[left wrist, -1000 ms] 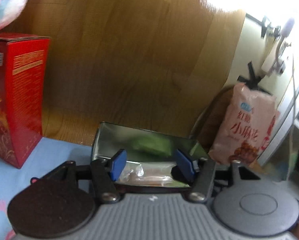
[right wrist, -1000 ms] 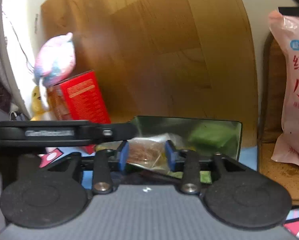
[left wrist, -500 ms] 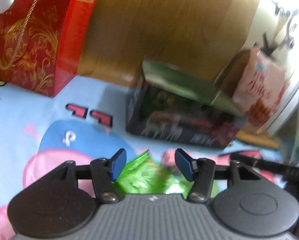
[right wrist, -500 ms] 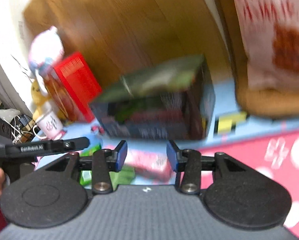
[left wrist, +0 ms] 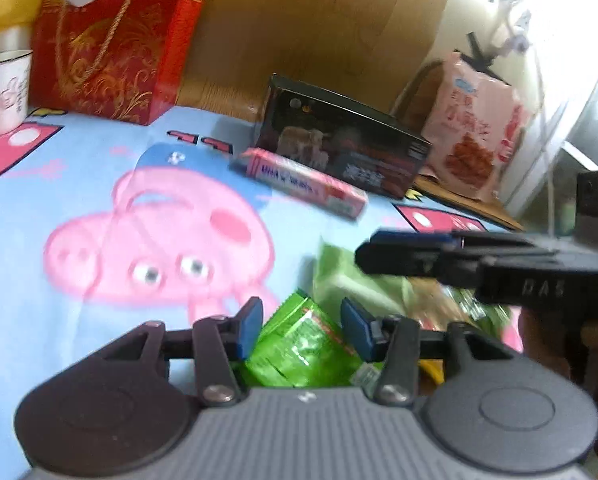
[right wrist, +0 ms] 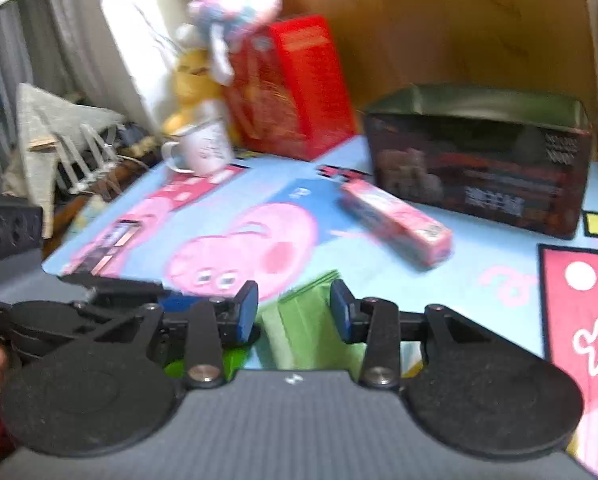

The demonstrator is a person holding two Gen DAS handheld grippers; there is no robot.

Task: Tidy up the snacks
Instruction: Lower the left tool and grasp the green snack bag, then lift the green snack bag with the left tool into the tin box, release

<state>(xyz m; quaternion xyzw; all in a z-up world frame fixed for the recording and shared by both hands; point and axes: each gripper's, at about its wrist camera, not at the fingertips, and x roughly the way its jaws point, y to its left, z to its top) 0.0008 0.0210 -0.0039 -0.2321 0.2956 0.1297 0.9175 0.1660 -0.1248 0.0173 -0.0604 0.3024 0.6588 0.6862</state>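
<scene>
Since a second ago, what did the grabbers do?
Both pulled back from the dark box and came down over the snack pile. The right gripper, which held a clear packet over the box, is now empty and open over a pale green packet. The left gripper stayed open. The box stayed put.

**Glossy wrappers on a matt printed cloth**

The cartoon-pig tablecloth (left wrist: 111, 184) looks like soft, matt printed fabric. The bright green snack packet (left wrist: 303, 354) is crinkled, shiny plastic film, and the pale green packet (right wrist: 299, 320) beside it has a duller sheen. The pink snack box (left wrist: 299, 182) and the red gift box (left wrist: 115, 40) read as smooth printed card. The open dark tin (right wrist: 479, 184) shows a reflective metal inside. The wall panel (left wrist: 299, 20) is smooth wood grain. The mug (right wrist: 203, 148) looks glazed.
</scene>
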